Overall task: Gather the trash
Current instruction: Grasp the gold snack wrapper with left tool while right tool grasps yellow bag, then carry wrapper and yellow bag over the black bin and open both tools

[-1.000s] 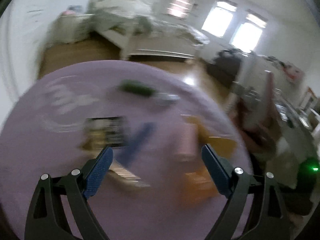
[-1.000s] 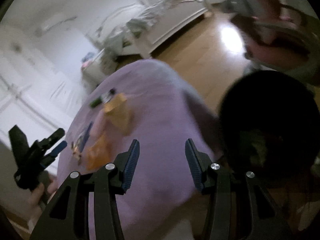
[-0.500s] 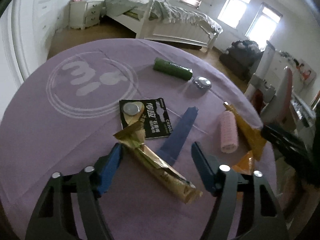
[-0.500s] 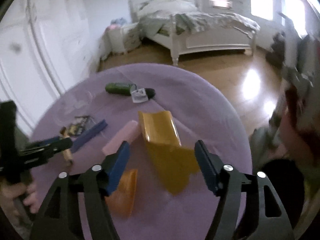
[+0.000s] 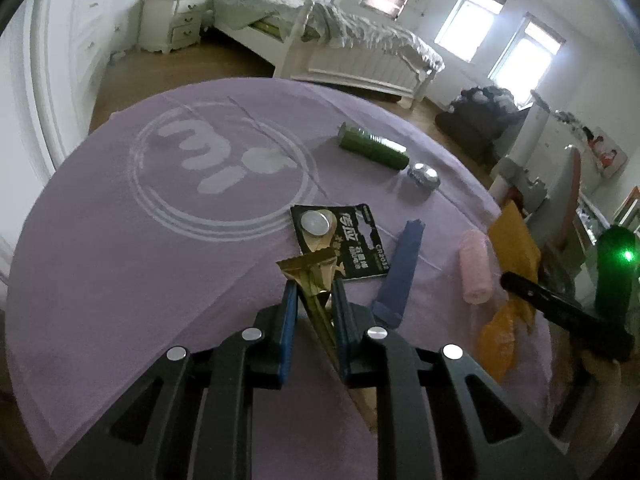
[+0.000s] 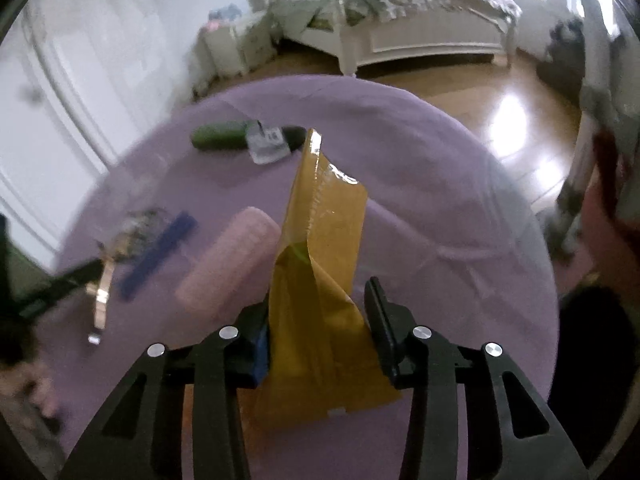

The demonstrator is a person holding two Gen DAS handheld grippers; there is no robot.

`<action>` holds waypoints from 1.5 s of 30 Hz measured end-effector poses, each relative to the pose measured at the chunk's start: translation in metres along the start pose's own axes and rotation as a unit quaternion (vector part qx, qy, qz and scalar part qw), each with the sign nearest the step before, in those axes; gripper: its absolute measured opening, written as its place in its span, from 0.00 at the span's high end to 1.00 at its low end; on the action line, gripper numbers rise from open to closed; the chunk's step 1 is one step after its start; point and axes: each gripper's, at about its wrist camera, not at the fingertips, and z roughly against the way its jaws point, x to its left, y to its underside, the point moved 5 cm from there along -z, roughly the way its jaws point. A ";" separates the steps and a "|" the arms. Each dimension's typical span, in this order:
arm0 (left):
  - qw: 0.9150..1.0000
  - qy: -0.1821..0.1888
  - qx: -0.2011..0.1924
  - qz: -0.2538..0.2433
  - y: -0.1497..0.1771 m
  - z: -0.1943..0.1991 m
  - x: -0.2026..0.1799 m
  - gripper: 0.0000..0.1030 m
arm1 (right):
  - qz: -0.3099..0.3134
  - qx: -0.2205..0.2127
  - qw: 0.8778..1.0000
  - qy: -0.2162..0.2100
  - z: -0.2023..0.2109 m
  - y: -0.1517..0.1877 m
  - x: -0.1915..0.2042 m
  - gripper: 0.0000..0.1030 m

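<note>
On the round purple-clothed table (image 5: 120, 260), my left gripper (image 5: 314, 286) points down at a long gold wrapper (image 5: 310, 268). Its jaws are closing and the blue pads pinch the wrapper's near part. In the right wrist view, my right gripper (image 6: 320, 296) has its jaws closing on a yellow pouch (image 6: 324, 216), which stands crumpled upright between the pads. Loose on the cloth lie a battery card (image 5: 340, 240), a blue strip (image 5: 400, 272), a pink roll (image 5: 474, 266), an orange wrapper (image 5: 498, 340), a green tube (image 5: 372, 146) and a foil scrap (image 5: 423, 174).
Beyond the table are a wooden floor (image 6: 460, 80), a white bed (image 5: 352, 60) and a nightstand (image 5: 176, 24). White wardrobe doors (image 6: 60, 100) stand to the left. A dark bag (image 5: 480, 112) and cluttered furniture lie at the right. A hand (image 6: 24, 380) holds the left gripper.
The left gripper came down over the gold wrapper and its jaws closed on it. The right gripper swung to the table and closed on the yellow pouch, which folded upward.
</note>
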 end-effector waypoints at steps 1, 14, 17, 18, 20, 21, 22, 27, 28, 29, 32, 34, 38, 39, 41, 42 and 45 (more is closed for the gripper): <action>1.000 0.001 -0.002 0.001 0.001 0.002 -0.001 0.82 | -0.017 -0.009 1.000 -0.013 0.008 0.003 -0.002 0.60; 0.995 0.064 -0.024 -0.068 0.000 0.035 -0.086 0.82 | -0.107 -0.080 0.988 -0.078 0.084 0.036 -0.021 0.60; 0.991 0.083 -0.026 -0.101 -0.002 0.030 -0.126 0.82 | -0.126 -0.094 0.985 -0.071 0.103 0.048 -0.045 0.60; 0.990 0.089 -0.024 -0.107 -0.002 0.027 -0.136 0.82 | -0.135 -0.099 0.984 -0.068 0.109 0.052 -0.055 0.60; 0.986 0.107 -0.020 -0.124 -0.002 0.020 -0.163 0.82 | -0.153 -0.105 0.981 -0.060 0.118 0.061 -0.076 0.60; 0.984 0.116 -0.017 -0.132 -0.002 0.016 -0.176 0.82 | -0.162 -0.110 0.979 -0.054 0.123 0.065 -0.088 0.60; 0.983 0.123 -0.015 -0.137 -0.001 0.014 -0.186 0.82 | -0.170 -0.113 0.978 -0.050 0.128 0.068 -0.098 0.60; 0.970 0.168 0.014 -0.176 0.011 -0.011 -0.255 0.82 | -0.217 -0.133 0.967 -0.026 0.149 0.087 -0.151 0.60; 0.967 0.177 0.021 -0.180 0.014 -0.016 -0.266 0.82 | -0.224 -0.136 0.965 -0.023 0.151 0.091 -0.158 0.60; 0.965 0.186 0.029 -0.185 0.018 -0.021 -0.278 0.82 | -0.232 -0.139 0.963 -0.018 0.153 0.096 -0.167 0.60; 0.956 0.208 0.050 -0.199 0.031 -0.039 -0.313 0.82 | -0.256 -0.144 0.956 -0.005 0.159 0.108 -0.195 0.60; 0.952 0.217 0.064 -0.208 0.040 -0.051 -0.332 0.82 | -0.270 -0.147 0.952 0.001 0.162 0.117 -0.210 0.60; 0.944 0.224 0.090 -0.226 0.054 -0.074 -0.362 0.82 | -0.289 -0.151 0.945 0.009 0.164 0.129 -0.232 0.60; 0.943 0.223 0.095 -0.230 0.056 -0.077 -0.365 0.82 | -0.295 -0.151 0.943 0.010 0.164 0.133 -0.239 0.60; 0.939 0.223 0.105 -0.240 0.061 -0.087 -0.376 0.82 | -0.303 -0.149 0.941 0.012 0.160 0.136 -0.248 0.60; 0.937 0.223 0.108 -0.244 0.063 -0.090 -0.380 0.82 | -0.307 -0.149 0.940 0.011 0.159 0.138 -0.252 0.60; 0.934 0.222 0.119 -0.253 0.069 -0.099 -0.388 0.82 | -0.320 -0.147 0.936 0.009 0.154 0.142 -0.263 0.60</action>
